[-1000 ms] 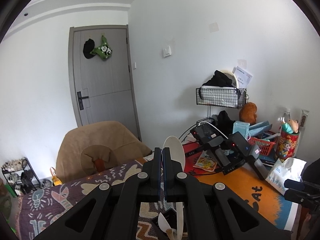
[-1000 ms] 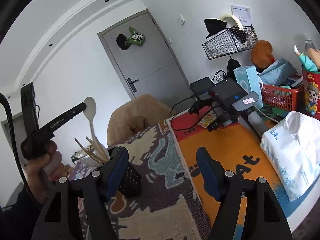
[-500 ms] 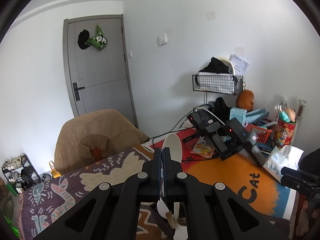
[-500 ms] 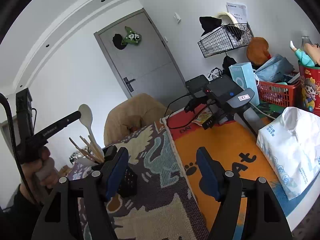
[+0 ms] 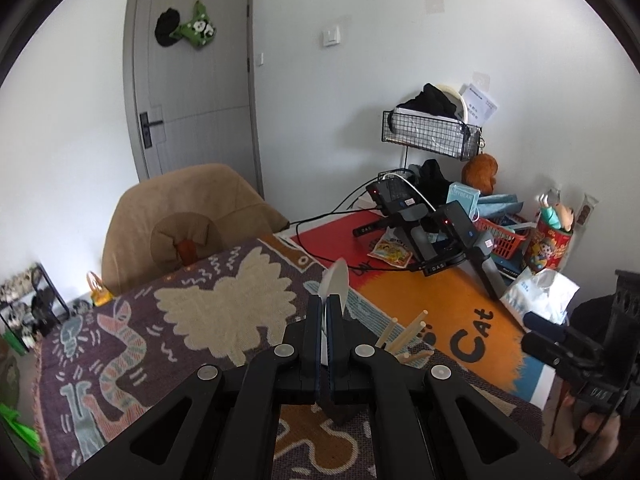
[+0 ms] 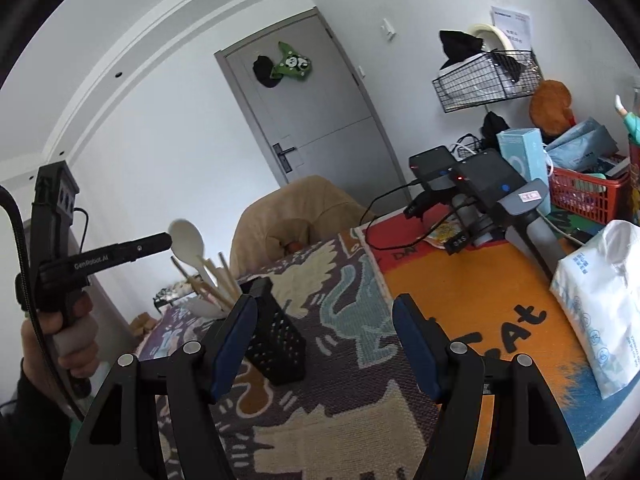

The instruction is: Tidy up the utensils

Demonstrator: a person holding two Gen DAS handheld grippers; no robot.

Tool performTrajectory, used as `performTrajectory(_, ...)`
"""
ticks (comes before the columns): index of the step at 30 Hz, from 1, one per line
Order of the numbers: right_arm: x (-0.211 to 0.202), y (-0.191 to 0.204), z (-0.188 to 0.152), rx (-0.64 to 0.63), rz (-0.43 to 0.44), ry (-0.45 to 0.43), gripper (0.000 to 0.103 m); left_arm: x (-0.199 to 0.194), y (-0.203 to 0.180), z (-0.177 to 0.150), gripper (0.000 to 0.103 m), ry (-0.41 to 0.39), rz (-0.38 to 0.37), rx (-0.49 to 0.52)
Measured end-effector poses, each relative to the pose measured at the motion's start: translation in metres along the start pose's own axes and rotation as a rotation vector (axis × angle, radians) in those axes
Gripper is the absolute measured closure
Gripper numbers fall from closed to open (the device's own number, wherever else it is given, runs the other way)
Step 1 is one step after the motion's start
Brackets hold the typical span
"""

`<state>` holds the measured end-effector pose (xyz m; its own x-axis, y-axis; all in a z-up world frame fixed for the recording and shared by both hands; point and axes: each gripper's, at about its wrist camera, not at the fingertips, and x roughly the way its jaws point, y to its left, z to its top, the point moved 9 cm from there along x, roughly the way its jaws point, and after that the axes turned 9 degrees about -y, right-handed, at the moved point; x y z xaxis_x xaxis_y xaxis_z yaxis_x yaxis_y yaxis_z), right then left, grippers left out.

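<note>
Spoon carried down toward the utensil holder

The left tool [image 6: 170, 240], clamped tight on the white spoon [image 6: 188, 242], has tipped lower over the black holder [image 6: 276, 344] with its chopsticks [image 6: 224, 280] on the tabletop [image 6: 460, 304]; the right tool [image 6: 324, 340] waits open and empty, so the drop-in looks near

1. "GenRobot.AI" in pale letters runs along the side of the left gripper [image 6: 166, 242].
2. "Cat" in big black letters sits on the orange mat [image 5: 448, 304], right of that gripper.
3. "DAS" shows on the black devices [image 5: 434, 269] at the mat's far edge.
4. Other labels are too small to read.
</note>
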<state>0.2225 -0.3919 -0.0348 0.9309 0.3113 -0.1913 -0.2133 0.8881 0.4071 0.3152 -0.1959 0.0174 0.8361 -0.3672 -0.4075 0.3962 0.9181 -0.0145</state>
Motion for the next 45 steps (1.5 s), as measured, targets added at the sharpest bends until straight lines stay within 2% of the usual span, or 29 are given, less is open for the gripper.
performTrajectory(1,0.001,0.003,-0.001,-0.005,0.005,0.006,0.029,-0.001,0.002,0.000,0.100,0.005,0.000,-0.013)
performTrajectory(2,0.002,0.007,-0.002,-0.011,0.010,0.011,0.025,-0.003,0.004,0.000,0.094,0.008,-0.008,-0.031)
performTrajectory(3,0.002,0.009,-0.003,-0.014,0.012,0.011,0.019,-0.005,0.006,0.000,0.080,0.007,-0.013,-0.046)
performTrajectory(4,0.002,0.012,-0.004,-0.017,0.015,0.009,0.017,-0.008,0.009,0.001,0.070,0.001,-0.008,-0.056)
performTrajectory(5,0.003,0.015,-0.004,-0.017,0.021,0.012,0.017,-0.011,0.011,0.002,0.051,-0.008,-0.001,-0.060)
performTrajectory(6,0.003,0.017,-0.005,-0.015,0.025,0.016,0.017,-0.017,0.013,0.004,0.040,-0.029,0.003,-0.065)
performTrajectory(8,0.004,0.022,-0.006,-0.017,0.033,0.022,0.017,-0.024,0.014,0.006,0.035,-0.046,0.007,-0.063)
performTrajectory(11,0.004,0.031,-0.007,-0.018,0.035,0.025,0.008,-0.035,0.020,0.006,0.025,-0.059,0.021,-0.059)
performTrajectory(14,0.005,0.040,-0.007,-0.015,0.046,0.030,0.004,-0.049,0.027,0.006,0.010,-0.078,0.034,-0.070)
performTrajectory(15,0.006,0.044,-0.007,-0.018,0.047,0.034,0.000,-0.053,0.028,0.006,0.006,-0.083,0.038,-0.072)
performTrajectory(17,0.007,0.051,-0.009,-0.026,0.045,0.038,0.000,-0.062,0.032,0.004,0.002,-0.095,0.049,-0.073)
performTrajectory(30,0.009,0.110,-0.022,-0.113,0.061,0.109,0.000,-0.122,0.068,-0.024,0.000,-0.149,0.096,-0.175)
performTrajectory(36,0.006,0.133,-0.026,-0.142,0.057,0.128,0.000,-0.156,0.089,-0.042,0.000,-0.179,0.170,-0.207)
performTrajectory(42,-0.001,0.148,-0.035,-0.178,0.023,0.160,0.000,-0.184,0.101,-0.059,0.000,-0.191,0.209,-0.237)
performTrajectory(45,-0.007,0.156,-0.037,-0.195,0.012,0.157,0.000,-0.197,0.107,-0.067,0.000,-0.193,0.261,-0.236)
